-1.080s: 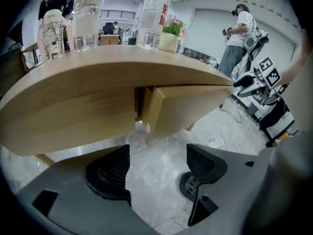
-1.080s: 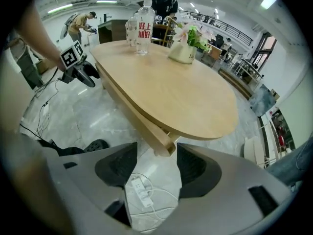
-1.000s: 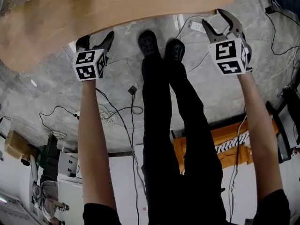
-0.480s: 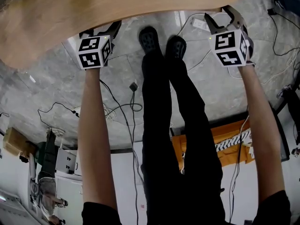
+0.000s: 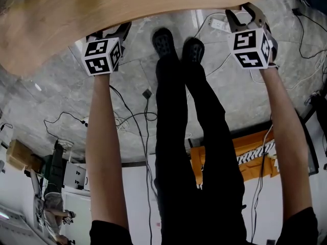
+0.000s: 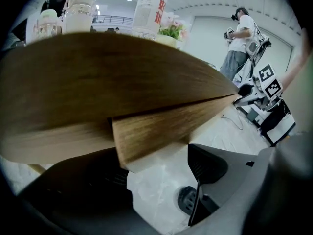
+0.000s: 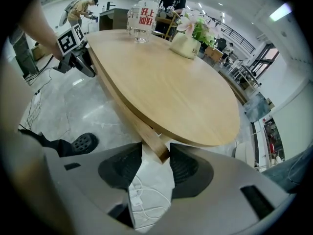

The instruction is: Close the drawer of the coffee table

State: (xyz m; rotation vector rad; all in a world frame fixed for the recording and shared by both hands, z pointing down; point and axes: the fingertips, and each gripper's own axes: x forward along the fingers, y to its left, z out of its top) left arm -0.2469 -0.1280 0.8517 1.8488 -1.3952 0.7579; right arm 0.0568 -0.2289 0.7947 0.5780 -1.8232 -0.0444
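Observation:
The oval wooden coffee table top (image 5: pixel 127 4) fills the head view's upper part. Beneath its edge the wooden drawer front (image 6: pixel 161 131) sticks out. My left gripper (image 5: pixel 110 32) reaches under the table's edge at the left. In the left gripper view it (image 6: pixel 156 175) stands open, its jaws wide on either side of the drawer front's corner. My right gripper (image 5: pixel 245 14) is at the table's right end. Its jaws have just been closing, and its pads (image 7: pixel 172 155) now sit against both sides of the drawer front's end (image 7: pixel 151 141).
A person's legs and black shoes (image 5: pixel 163 45) stand between my arms. Cables (image 5: pixel 138 119) and a power strip (image 5: pixel 217 27) lie on the marble floor. A water bottle (image 7: pixel 142 18) and a flower pot (image 7: pixel 188 43) stand on the table. Other people (image 6: pixel 239 38) stand far off.
Both grippers have moved up the head view to the table's edge, the left one going under it. The right jaws have narrowed around the drawer front's end.

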